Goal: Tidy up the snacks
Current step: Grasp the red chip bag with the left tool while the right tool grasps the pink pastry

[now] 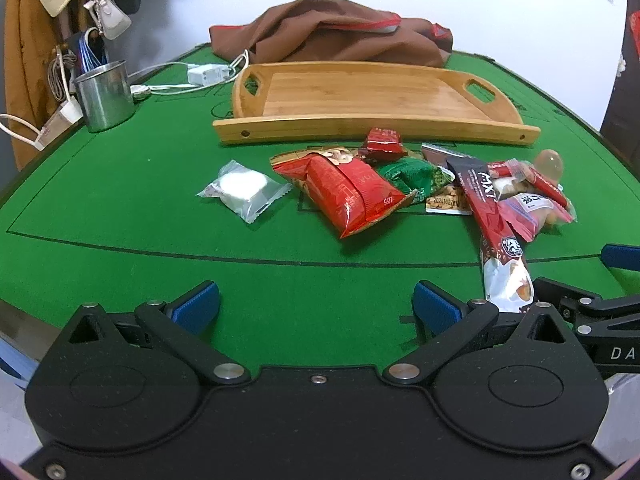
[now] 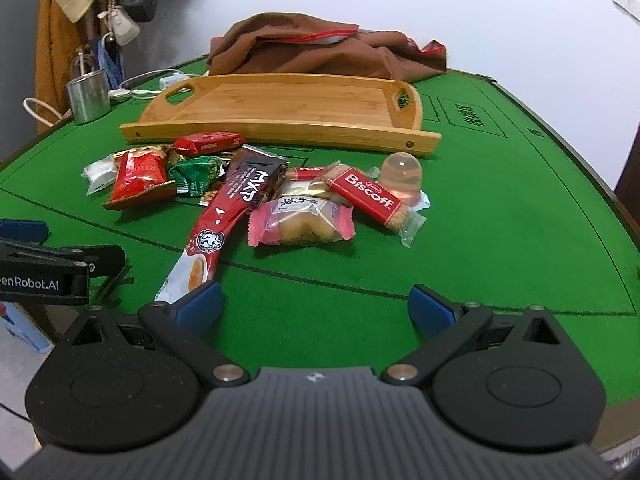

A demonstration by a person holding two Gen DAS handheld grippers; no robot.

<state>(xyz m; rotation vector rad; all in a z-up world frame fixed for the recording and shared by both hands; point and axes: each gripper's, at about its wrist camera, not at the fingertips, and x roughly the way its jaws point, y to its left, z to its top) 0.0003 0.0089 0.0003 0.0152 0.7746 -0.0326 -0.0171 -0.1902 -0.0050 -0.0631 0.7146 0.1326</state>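
Task appears not yet begun, judging from the layout; the wooden tray [image 1: 360, 92] holds nothing, its bamboo floor bare from handle to handle; every snack lies on the green table [image 1: 120, 208] in front of the tray's near rim.

Snack pile, left to right in the left wrist view: a clear packet with a white cake [image 1: 244, 190] lying apart from the rest; a large red bag [image 1: 348, 192]; a small red packet [image 1: 384, 144] just beside the tray's near rim; a green packet [image 1: 408, 172] partly under its neighbours; a long coffee stick [image 1: 492, 220] reaching toward the grippers; a pink-wrapped pastry [image 2: 300, 220]; a Biscoff biscuit [image 2: 372, 196] resting across the pile; a clear jelly cup [image 2: 400, 176] at the far right (several pieces overlap, so the count is uncertain).

Other container: a metal cup [image 1: 106, 96] at the table's left rear; contents not visible from this angle; a brown cloth [image 1: 332, 32] lies heaped behind the tray; a white charger and cable [image 1: 204, 74] sit between cup and tray.

Left gripper [image 1: 316, 300]: fingers spread wide, grasping nothing, low over bare felt near the table edge; right gripper [image 2: 316, 304]: likewise spread and empty, its left pad [image 2: 200, 304] just beside the near end of the coffee stick (contact cannot be told).

Remaining, as judged: all snacks to move into the tray.
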